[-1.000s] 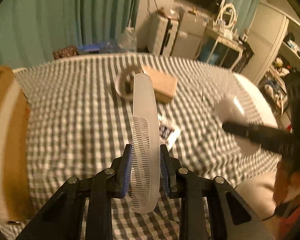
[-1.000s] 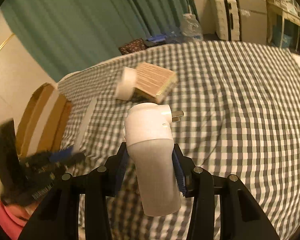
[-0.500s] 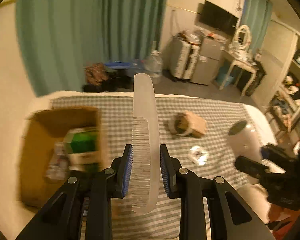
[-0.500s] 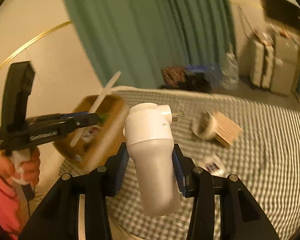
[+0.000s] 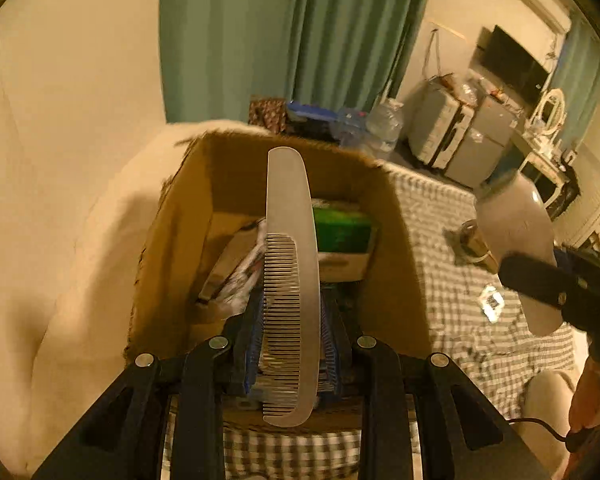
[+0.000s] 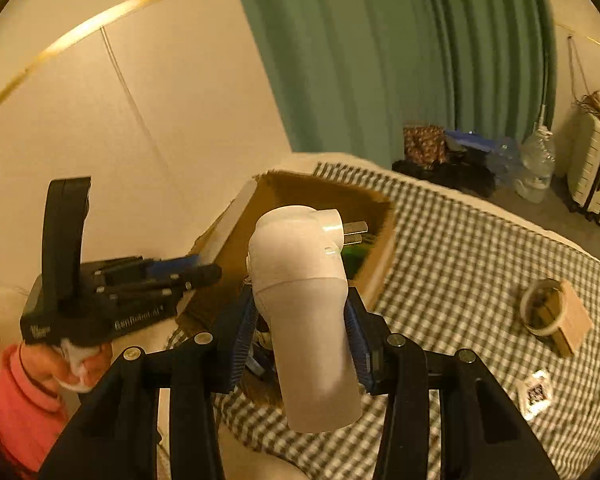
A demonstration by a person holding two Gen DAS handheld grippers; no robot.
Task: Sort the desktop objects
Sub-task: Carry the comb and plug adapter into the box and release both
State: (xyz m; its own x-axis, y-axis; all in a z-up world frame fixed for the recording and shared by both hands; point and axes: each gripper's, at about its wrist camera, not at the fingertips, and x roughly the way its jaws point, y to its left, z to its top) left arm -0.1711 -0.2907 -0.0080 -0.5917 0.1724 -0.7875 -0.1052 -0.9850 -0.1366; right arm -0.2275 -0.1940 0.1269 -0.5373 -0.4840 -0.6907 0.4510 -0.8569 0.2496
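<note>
1. Comb (image 5: 296,280): pinched between the left gripper's (image 5: 290,360) blue pads, held lengthwise, teeth at the near end. It hangs right over the open cardboard box (image 5: 384,240). Not released yet.
2. Plug adapter (image 6: 306,320), white with two flat prongs: clamped between the right gripper's (image 6: 300,344) pads, prongs pointing away. It sits just short of the box, near its front corner.
3. Both sets of fingers are closed on their loads; neither is spread.
4. Box stands at the edge of the checked cloth (image 6: 460,264), next to the wall. Already inside: a green carton (image 5: 342,232) and some packets, too blurred to name.
5. Left on the cloth: a tape roll (image 6: 540,312) touching a wooden block (image 6: 576,322), and a small printed packet (image 6: 536,394) nearer the front. All well apart from the box.
6. Progress, my read: roughly midway. Some items boxed, two in the air about to drop, at least three not yet picked up.
7. Next: open the left fingers over the box, then bring the adapter over the rim. Watch that the comb doesn't hang up on the carton.
</note>
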